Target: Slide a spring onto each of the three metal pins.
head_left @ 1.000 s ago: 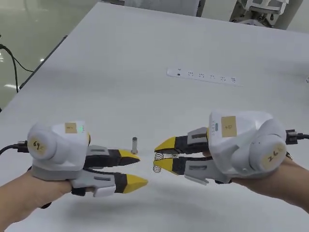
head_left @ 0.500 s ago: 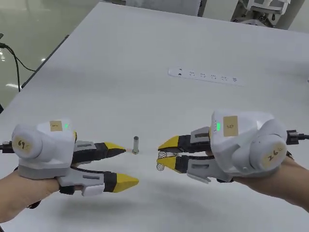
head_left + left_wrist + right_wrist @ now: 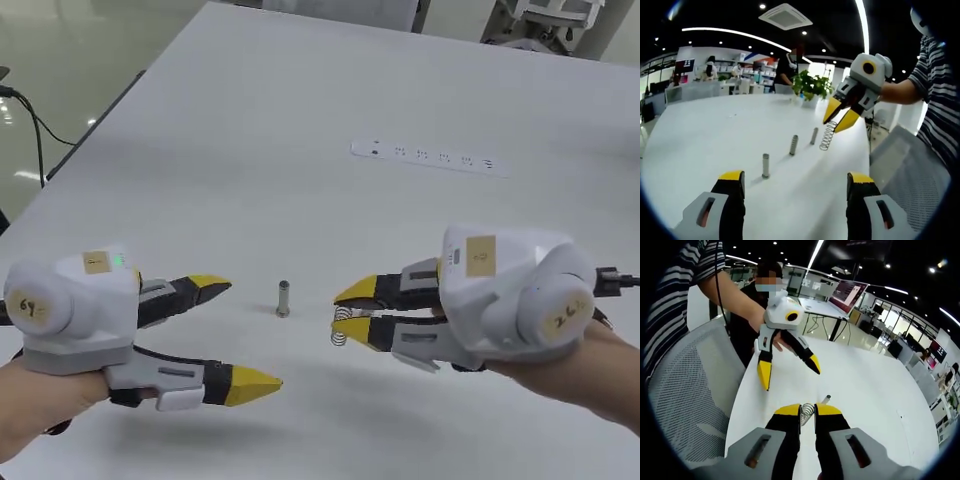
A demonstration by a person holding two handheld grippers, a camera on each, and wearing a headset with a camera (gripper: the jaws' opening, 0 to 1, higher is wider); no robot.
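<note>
Pin (image 3: 283, 298) upright near held spring (image 3: 340, 328), power strip (image 3: 428, 158) beyond

L gripper (image 3: 240, 333) jaws wide apart; R gripper (image 3: 345, 312) clamped on spring (image 3: 339, 336).

A round sticker (image 3: 25, 310) on the left tongs (image 3: 250, 334) reads 69.

Table (image 3: 250, 120): white, flat, matte top
Power strip (image 3: 428, 158): white, lies flat on far right part of top, sockets facing up
Pin (image 3: 283, 298): short, metal, upright on near part of top, well apart from power strip
Left gripper view: three metal pins upright on top, in one straight row: near pin (image 3: 765, 165), middle pin (image 3: 794, 145), far pin (image 3: 814, 136); all apart, none touching
</note>
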